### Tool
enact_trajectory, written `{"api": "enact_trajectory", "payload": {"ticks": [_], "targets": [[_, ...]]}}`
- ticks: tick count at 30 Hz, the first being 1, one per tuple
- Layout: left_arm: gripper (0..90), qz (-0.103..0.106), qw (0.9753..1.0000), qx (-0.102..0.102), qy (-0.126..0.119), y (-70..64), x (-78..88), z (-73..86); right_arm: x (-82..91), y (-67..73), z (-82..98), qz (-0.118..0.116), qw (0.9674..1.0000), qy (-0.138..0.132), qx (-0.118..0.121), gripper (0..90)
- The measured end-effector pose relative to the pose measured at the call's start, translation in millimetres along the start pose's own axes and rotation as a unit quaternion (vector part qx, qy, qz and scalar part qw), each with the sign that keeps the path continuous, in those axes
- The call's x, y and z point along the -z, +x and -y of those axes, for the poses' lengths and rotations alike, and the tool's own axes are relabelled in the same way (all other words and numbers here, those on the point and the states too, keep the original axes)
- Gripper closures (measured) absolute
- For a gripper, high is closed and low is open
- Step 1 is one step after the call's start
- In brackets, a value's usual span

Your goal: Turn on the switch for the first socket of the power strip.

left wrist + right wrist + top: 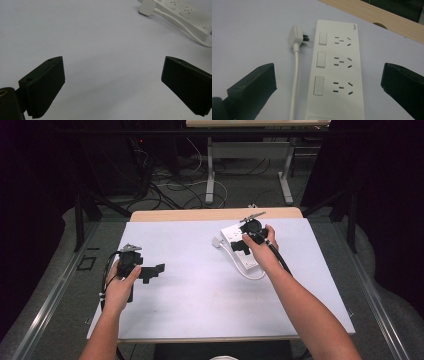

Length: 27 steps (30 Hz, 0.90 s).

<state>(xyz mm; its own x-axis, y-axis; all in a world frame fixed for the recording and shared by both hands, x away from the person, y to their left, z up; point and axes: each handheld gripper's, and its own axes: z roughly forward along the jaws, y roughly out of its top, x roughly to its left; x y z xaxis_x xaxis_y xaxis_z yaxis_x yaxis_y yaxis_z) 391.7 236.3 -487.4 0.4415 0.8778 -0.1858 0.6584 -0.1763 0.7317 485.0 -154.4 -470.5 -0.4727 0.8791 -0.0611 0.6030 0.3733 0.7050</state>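
A white power strip (337,75) with three switches and three socket groups lies flat on the white table sheet (200,285), at the back right (231,234). Its white plug (295,37) rests unplugged just left of the strip, prongs toward it, and the cord (295,82) runs alongside. My right gripper (329,90) hovers over the strip (240,245), jaws wide open, nothing pinched. My left gripper (152,271) sits at the table's left, open over bare sheet (112,87). In the left gripper view the strip (185,12) and the plug (147,7) lie far off at the top right.
The table's wooden back edge (200,214) lies just behind the strip (372,15). Beyond it, desk legs (210,170) and loose cables cover the floor. Metal rails run down both sides of the table.
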Motion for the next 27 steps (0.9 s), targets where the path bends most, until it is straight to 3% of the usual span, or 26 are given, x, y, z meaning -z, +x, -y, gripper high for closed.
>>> {"api": "enact_trajectory", "payload": {"ticks": [11,17,22,27], "targets": [[4.9,0.001,1.0000,-0.001,-0.003,-1.8,1.9,-0.2,28.6,5.2,17.3,-0.057,0.9973,-0.044,-0.013,0.0],[4.9,0.001,1.0000,0.000,-0.004,-2.7,3.2,-0.3,44.1,5.0,32.4,-0.068,0.9958,-0.060,-0.001,0.0],[4.9,0.000,1.0000,0.000,-0.005,-3.5,3.8,-0.3,59.5,0.7,45.1,-0.083,0.9937,-0.074,-0.011,0.0],[4.9,0.001,1.0000,-0.001,-0.006,-4.3,4.2,-0.1,74.2,-6.7,58.9,-0.083,0.9924,-0.087,-0.027,0.0]]}}
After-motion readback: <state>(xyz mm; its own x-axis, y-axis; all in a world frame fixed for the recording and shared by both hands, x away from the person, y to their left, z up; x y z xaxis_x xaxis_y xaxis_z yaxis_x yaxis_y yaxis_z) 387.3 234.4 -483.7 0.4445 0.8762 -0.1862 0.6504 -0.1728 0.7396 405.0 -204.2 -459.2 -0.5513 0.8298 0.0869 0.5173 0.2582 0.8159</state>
